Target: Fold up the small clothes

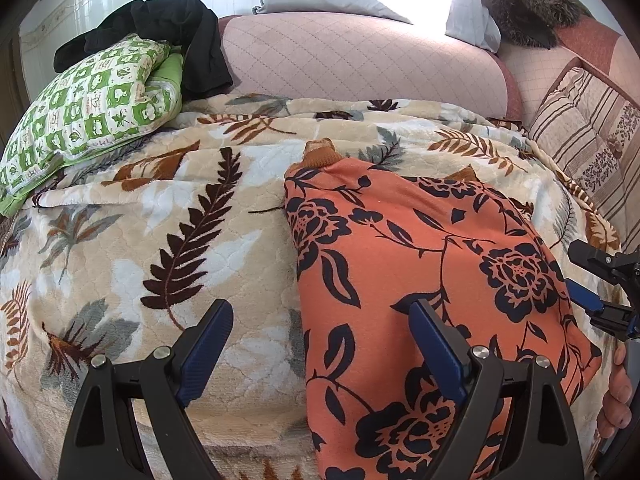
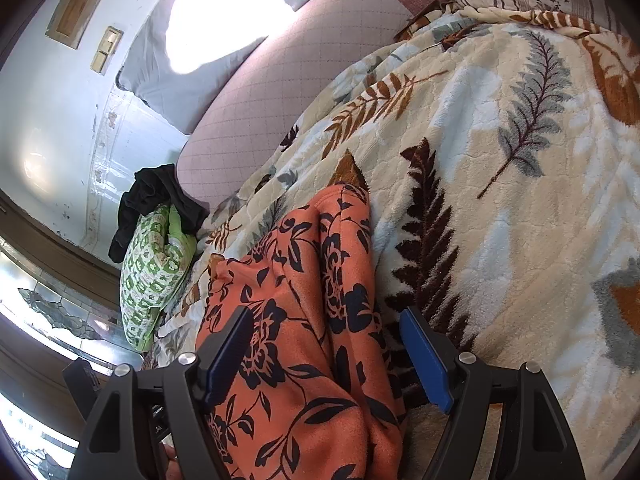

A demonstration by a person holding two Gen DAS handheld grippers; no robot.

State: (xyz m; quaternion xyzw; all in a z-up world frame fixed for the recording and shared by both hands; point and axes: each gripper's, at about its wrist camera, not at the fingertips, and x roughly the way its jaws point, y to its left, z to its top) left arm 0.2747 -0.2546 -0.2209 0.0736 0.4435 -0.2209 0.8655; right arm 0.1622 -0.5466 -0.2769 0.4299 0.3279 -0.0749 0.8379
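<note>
An orange garment with a black flower print (image 1: 420,264) lies folded on the leaf-patterned blanket (image 1: 160,208), with a brown ribbed cuff at its far end. My left gripper (image 1: 322,320) is open and empty, hovering over the garment's left edge. My right gripper (image 2: 326,330) is open and empty, its fingers straddling the garment (image 2: 304,320) near its right edge. The right gripper also shows at the right edge of the left wrist view (image 1: 600,280).
A green-and-white patterned pillow (image 1: 84,108) lies at the far left with a black garment (image 1: 176,32) draped on it. A pink quilted cushion (image 1: 360,60) backs the blanket. A striped pillow (image 1: 588,140) sits at the right.
</note>
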